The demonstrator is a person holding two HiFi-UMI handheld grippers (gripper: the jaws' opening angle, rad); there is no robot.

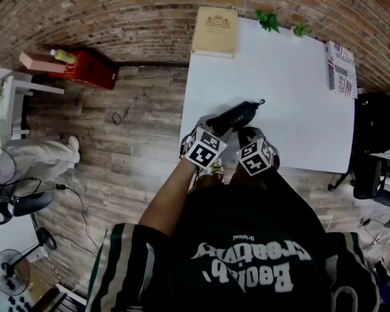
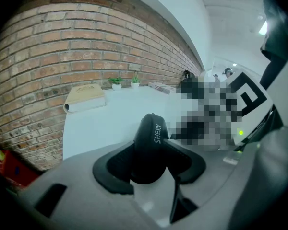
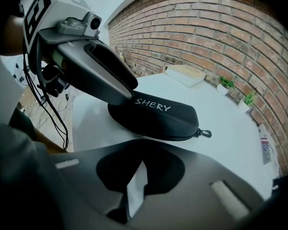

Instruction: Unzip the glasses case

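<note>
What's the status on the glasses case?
Left gripper clamped on glasses case end. Right gripper shut at its near edge, hold unconfirmed. Case closed, nothing blocking.

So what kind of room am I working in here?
Likely an office or studio workspace: a white table against a brick wall, a black office chair beside it, and cables trailing over the wood-plank floor.

I get bright, even light; the white table [image 1: 292,64] glares, corners curve and darken, and the close foreground is soft.

Glasses case [image 1: 237,116] on table [image 1: 299,96], book [image 1: 214,31] behind it.
</note>
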